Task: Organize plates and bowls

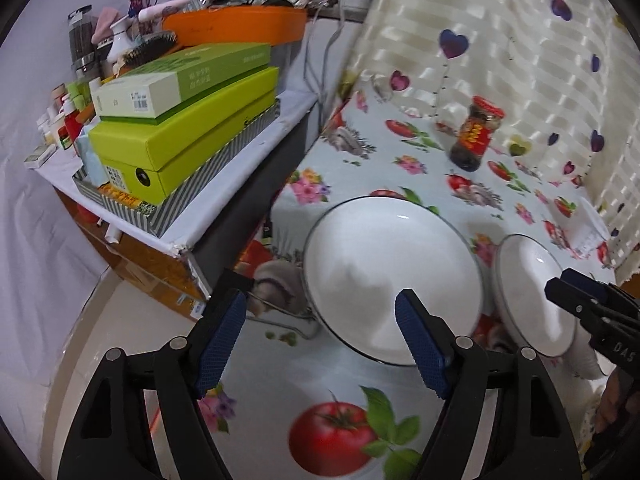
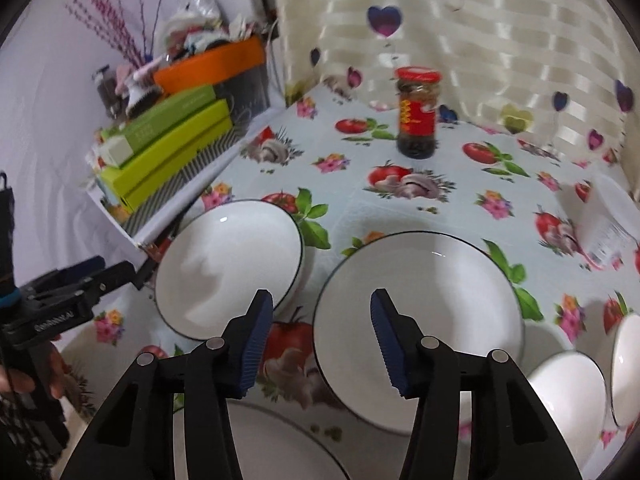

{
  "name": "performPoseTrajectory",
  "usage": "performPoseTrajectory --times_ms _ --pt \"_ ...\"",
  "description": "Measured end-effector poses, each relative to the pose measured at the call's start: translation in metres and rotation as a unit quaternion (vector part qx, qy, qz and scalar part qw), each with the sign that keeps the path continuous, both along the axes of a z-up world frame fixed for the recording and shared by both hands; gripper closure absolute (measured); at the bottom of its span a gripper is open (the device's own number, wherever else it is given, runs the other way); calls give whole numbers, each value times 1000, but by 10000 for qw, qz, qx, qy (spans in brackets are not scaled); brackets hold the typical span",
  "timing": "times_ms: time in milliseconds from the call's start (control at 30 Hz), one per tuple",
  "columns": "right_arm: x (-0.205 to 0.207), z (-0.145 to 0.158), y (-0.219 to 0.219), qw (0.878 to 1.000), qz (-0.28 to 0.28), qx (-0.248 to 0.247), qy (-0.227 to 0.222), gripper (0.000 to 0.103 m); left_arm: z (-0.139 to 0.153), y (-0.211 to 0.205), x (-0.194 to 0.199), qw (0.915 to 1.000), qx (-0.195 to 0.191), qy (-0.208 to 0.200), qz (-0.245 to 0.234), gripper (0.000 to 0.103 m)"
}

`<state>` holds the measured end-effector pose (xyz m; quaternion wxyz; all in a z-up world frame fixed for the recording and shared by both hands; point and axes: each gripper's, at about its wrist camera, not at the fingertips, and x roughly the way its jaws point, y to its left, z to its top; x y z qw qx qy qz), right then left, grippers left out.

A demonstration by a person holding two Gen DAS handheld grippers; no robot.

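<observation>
So both grippers hang wide open with nothing in them: the left gripper (image 1: 320, 344) sits over the white dark-rimmed deep plate (image 2: 228, 268) near the left table edge, while the right gripper (image 2: 322, 340) hovers by the bigger white dark-rimmed plate (image 2: 416, 316) just beside it, on the tomato-print tablecloth (image 2: 360, 184).

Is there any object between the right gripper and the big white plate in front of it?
Nothing visible stands between them. The right gripper is open, with its fingers just short of the near-left rim of the large white plate. The white bowl sits left of this path, and the jar stands far behind.
</observation>
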<state>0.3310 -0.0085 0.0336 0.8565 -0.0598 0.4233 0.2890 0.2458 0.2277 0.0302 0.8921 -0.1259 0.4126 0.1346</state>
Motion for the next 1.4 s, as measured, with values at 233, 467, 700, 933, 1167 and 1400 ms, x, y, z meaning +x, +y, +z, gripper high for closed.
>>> performPoseTrajectory --times_ms 233,467,700,933,1167,1400 --pt "30 -23 36 9993 220 -259 150 52 -17 23 13 9996 -155 184 121 26" --pt "49 -37 55 9984 295 -452 182 52 -32 34 22 9989 -223 355 187 26" --pt "67 -50 64 9977 354 -463 333 52 -43 32 27 9979 -464 454 68 26" --pt "73 -60 74 9966 497 -441 478 60 -49 29 27 9971 -574 497 82 27" --pt "76 -65 75 9962 482 -455 565 79 -60 24 30 9959 -607 666 47 45" --pt "75 -68 76 9959 520 -383 629 83 -62 21 31 9957 -667 641 -12 56"
